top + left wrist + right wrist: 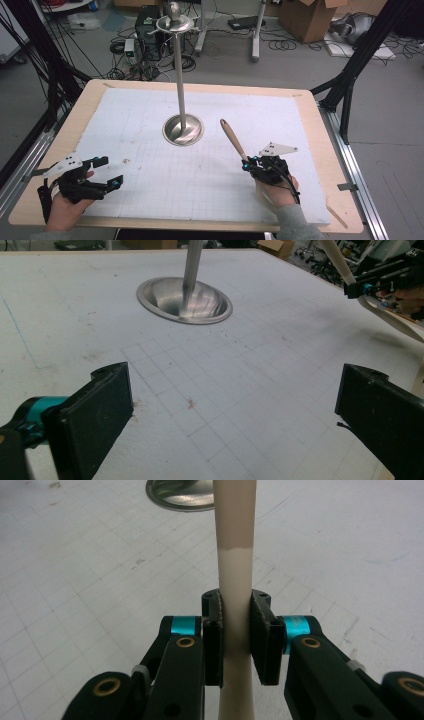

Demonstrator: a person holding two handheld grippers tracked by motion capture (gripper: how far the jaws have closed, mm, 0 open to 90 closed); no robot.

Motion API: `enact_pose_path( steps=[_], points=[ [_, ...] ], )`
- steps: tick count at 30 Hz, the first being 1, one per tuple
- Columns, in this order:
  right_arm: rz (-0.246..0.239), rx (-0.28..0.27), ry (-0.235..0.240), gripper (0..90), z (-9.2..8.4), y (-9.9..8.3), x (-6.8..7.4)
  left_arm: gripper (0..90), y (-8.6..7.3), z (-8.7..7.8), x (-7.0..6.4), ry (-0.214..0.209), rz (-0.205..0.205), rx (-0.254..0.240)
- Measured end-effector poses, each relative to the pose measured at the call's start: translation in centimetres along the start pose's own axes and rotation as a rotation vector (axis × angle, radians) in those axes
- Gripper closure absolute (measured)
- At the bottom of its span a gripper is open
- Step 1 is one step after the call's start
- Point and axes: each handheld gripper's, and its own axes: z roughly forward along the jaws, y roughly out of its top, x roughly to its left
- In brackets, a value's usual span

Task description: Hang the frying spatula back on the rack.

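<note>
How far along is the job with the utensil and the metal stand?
Done: the right gripper is shut on the utensil and holds it tilted above the mat. In hand: the wooden handle end points toward the stand. Left, probably: getting it onto the stand's top, which carries nothing yet. The left gripper waits open near the mat's edge.

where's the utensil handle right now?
In the high view the utensil handle is right of centre, clamped in the right gripper and angled up toward the metal stand's base, just right of it.
</note>
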Motion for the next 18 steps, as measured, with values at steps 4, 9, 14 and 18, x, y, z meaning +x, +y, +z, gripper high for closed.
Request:
enact_pose_path(
  steps=[4,9,14,18],
  points=[
    [0.003,-0.003,0.009,77.9,-0.3,0.6,0.0,2.5,0.0,0.0,0.0,-0.006,-0.001,-0.004],
    [0.008,-0.017,0.022,77.8,-0.7,1.4,-0.2,2.5,0.1,-0.1,0.0,-0.009,-0.002,-0.01],
    [0.004,-0.029,0.027,77.9,-1.3,2.4,-0.2,2.5,0.1,-0.1,0.0,-0.011,0.0,-0.014],
    [0.009,-0.049,0.046,77.9,-1.4,2.8,0.0,2.5,0.1,-0.1,0.0,-0.01,-0.002,-0.017]
  ],
)
